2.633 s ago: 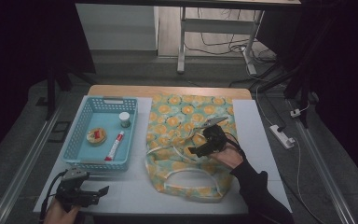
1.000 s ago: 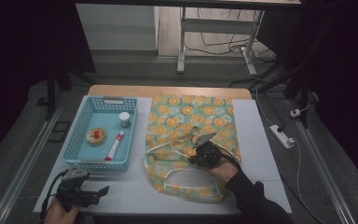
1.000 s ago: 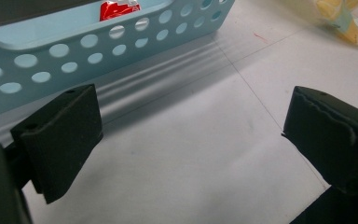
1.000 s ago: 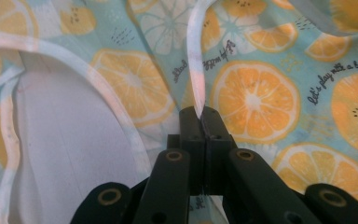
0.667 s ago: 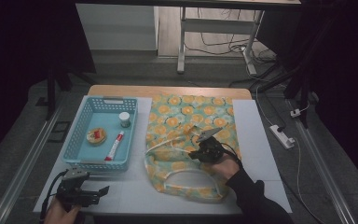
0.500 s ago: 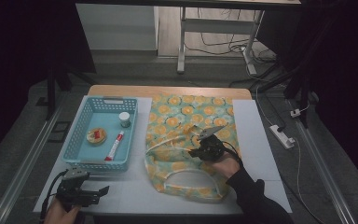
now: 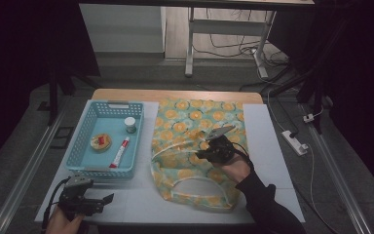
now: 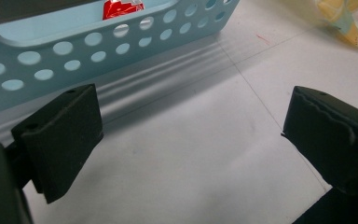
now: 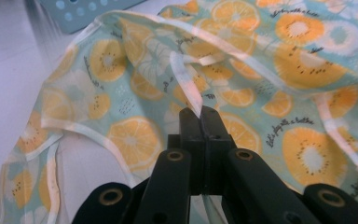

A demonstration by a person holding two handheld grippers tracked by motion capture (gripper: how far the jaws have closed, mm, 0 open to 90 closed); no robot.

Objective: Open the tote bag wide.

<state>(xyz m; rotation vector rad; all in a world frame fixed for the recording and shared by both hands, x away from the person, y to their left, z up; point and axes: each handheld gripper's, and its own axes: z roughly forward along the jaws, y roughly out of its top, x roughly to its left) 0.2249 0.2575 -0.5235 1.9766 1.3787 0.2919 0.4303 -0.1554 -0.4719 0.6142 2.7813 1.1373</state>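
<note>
A fruit-print tote bag (image 7: 195, 146) lies flat on the white table, its opening toward the near edge. My right gripper (image 7: 209, 155) is over the bag's middle, jaws shut on the bag's pale handle strap (image 9: 186, 84), which it holds lifted off the fabric (image 9: 279, 74). The strap arcs left from the jaws to the bag's left rim (image 7: 158, 153). My left gripper (image 7: 97, 201) rests low at the table's near left corner, jaws wide open over bare table (image 8: 191, 154), nothing between them.
A light blue perforated basket (image 7: 92, 168) stands left of the bag, holding a small jar (image 7: 130, 125), a red-and-white tube (image 7: 119, 152) and a round snack (image 7: 100, 142). Its near wall (image 8: 121, 39) is just ahead of my left gripper. A power strip (image 7: 296, 141) lies on the floor right.
My right gripper slid left and nearer over the bag, closed on the handle strap and raised it slightly. The left gripper has kept still.
</note>
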